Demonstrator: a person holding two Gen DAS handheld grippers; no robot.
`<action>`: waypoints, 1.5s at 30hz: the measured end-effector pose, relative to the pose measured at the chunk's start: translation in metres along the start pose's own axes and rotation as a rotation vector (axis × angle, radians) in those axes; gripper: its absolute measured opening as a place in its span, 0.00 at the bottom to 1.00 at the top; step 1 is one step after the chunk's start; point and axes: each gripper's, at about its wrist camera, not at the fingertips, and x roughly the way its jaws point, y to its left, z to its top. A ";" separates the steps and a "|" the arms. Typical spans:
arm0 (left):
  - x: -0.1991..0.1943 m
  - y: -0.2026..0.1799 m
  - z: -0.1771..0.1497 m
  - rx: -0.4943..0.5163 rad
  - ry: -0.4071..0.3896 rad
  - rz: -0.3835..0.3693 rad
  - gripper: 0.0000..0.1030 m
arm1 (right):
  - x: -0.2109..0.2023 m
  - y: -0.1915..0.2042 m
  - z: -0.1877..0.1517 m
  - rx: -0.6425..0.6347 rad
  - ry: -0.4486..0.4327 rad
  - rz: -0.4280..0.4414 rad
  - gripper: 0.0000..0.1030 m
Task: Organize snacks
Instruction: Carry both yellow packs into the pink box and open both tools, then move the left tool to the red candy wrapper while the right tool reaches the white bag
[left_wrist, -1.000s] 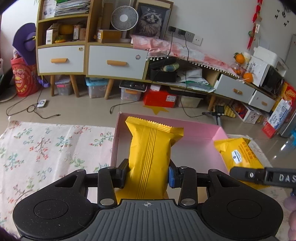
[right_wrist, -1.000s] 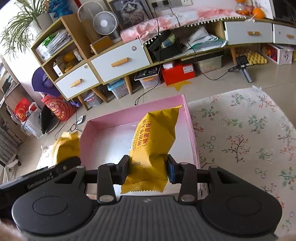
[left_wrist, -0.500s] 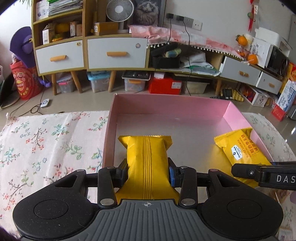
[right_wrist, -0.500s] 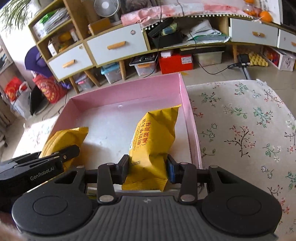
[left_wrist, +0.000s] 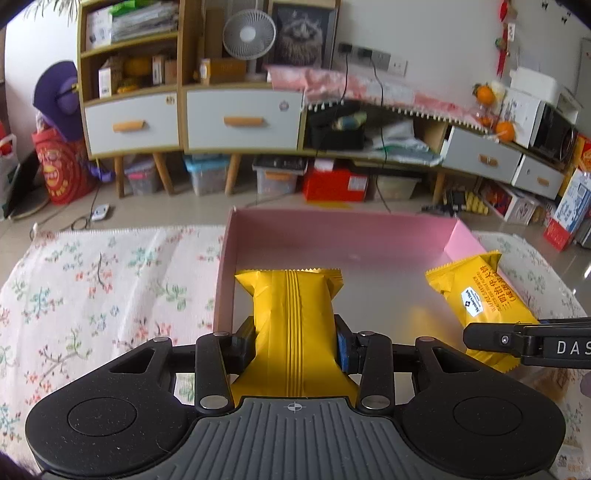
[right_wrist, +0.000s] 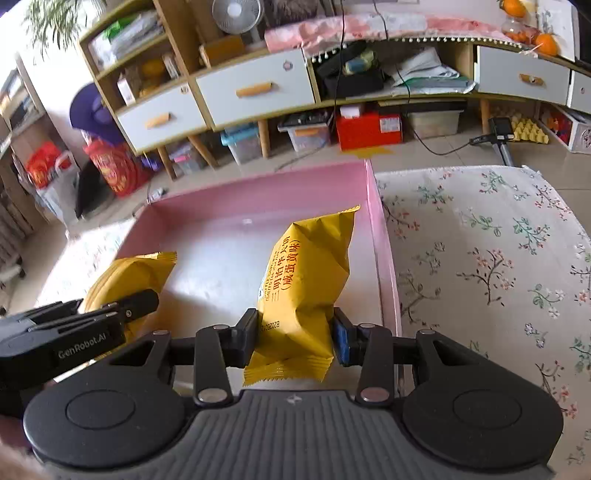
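The left wrist view shows the seamed, unprinted back of the yellow snack packet (left_wrist: 293, 325) held by the left gripper (left_wrist: 295, 345). It also shows the printed face and white label of the second yellow packet (left_wrist: 480, 299) at the right of the frame. One black finger (left_wrist: 491, 338) of the right gripper crosses that second packet's near end.

The right wrist view reverses this. The second packet (right_wrist: 303, 288) fills the centre with its printed side turned left. The first packet (right_wrist: 129, 277) appears only partly at lower left, behind the left gripper's finger (right_wrist: 122, 308). This view alone shows the full right wall of the pink box (right_wrist: 382, 258) and the floral cloth (right_wrist: 480, 240) beyond it.

Left gripper: both pads are pressed into the first packet's sides, pinching it narrow; packet grasped, lying over the box floor just beside the left wall.

Right gripper (right_wrist: 293, 338): both pads are clamped on the second packet near its lower end; packet grasped, tilted up over the box floor close to the right wall.
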 end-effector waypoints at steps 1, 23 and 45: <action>0.001 0.000 0.000 0.002 -0.011 -0.002 0.37 | 0.001 -0.001 0.001 0.005 -0.006 0.003 0.37; -0.065 -0.010 -0.007 -0.007 0.008 0.017 0.88 | -0.055 0.000 0.000 -0.020 -0.064 -0.029 0.83; -0.141 0.006 -0.076 0.097 0.095 0.053 0.99 | -0.107 0.012 -0.059 -0.139 -0.054 -0.044 1.00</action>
